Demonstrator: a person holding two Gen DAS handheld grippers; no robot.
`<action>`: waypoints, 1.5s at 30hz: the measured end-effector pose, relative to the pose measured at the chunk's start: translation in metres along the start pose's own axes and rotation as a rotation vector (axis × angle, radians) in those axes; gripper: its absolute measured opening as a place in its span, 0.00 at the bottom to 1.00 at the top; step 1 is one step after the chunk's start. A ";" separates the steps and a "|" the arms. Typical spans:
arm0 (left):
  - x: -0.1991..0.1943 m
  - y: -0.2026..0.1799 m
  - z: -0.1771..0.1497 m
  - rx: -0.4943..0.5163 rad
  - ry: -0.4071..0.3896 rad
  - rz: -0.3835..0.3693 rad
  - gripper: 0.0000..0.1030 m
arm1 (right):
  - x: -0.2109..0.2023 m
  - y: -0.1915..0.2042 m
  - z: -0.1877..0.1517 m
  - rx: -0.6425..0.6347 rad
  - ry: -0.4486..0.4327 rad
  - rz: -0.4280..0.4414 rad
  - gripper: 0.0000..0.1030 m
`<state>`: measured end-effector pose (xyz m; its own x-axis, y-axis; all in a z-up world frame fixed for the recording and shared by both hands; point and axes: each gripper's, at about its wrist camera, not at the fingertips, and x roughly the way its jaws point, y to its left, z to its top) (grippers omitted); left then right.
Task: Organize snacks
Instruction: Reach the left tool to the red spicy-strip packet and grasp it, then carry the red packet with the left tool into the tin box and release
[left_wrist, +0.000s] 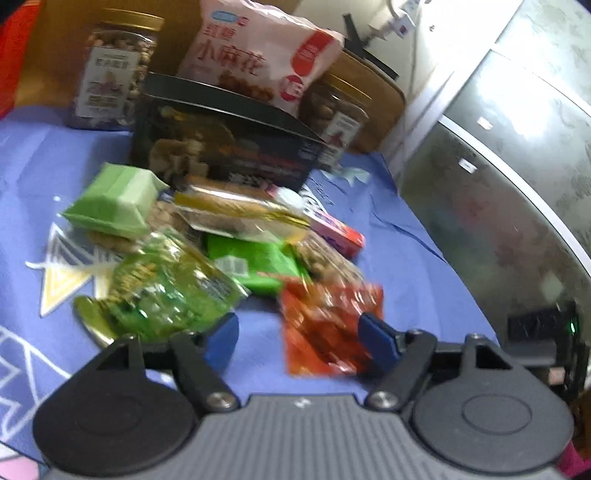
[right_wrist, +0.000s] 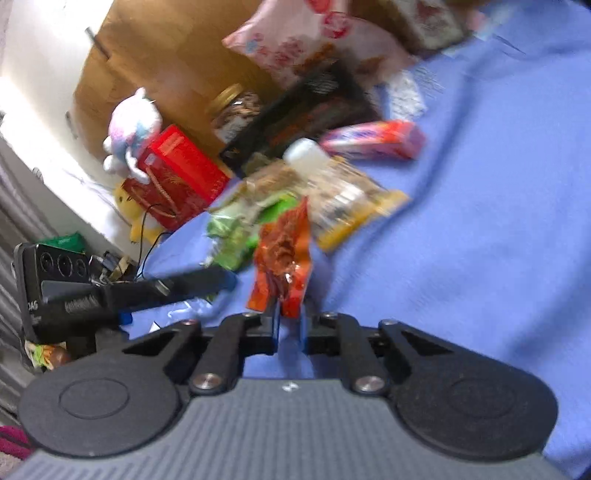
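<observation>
A heap of snack packets lies on a blue cloth (left_wrist: 388, 229). My right gripper (right_wrist: 288, 325) is shut on the lower edge of an orange-red foil packet (right_wrist: 282, 254) and holds it upright. In the left wrist view the same orange-red packet (left_wrist: 325, 328) hangs just in front of my left gripper (left_wrist: 301, 339), which is open and empty with blue pads (left_wrist: 378, 341). The heap holds a clear green packet (left_wrist: 162, 291), a light green pack (left_wrist: 114, 201), a gold-edged packet (left_wrist: 236, 210) and a pink box (left_wrist: 332, 230).
A black box (left_wrist: 229, 147) stands behind the heap with a pink bag (left_wrist: 258, 55) on it. Two nut jars (left_wrist: 110, 70) and a cardboard box (left_wrist: 373, 99) stand at the back. A red gift bag (right_wrist: 177, 173) and plush toys (right_wrist: 133, 129) sit left.
</observation>
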<state>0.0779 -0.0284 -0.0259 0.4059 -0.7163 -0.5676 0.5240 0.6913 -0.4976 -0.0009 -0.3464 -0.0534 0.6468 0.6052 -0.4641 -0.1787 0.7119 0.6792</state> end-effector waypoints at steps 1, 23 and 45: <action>0.002 0.001 0.002 -0.016 0.007 -0.002 0.71 | -0.004 -0.005 -0.001 0.022 -0.006 0.012 0.16; 0.007 -0.039 -0.014 0.054 -0.003 -0.099 0.38 | -0.001 0.041 -0.028 -0.272 -0.101 -0.069 0.15; 0.052 0.007 0.167 0.081 -0.237 0.225 0.40 | 0.122 0.066 0.150 -0.314 -0.230 -0.094 0.29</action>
<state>0.2279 -0.0765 0.0511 0.6759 -0.5551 -0.4847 0.4553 0.8317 -0.3177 0.1771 -0.2794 0.0203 0.8139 0.4622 -0.3521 -0.3059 0.8561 0.4167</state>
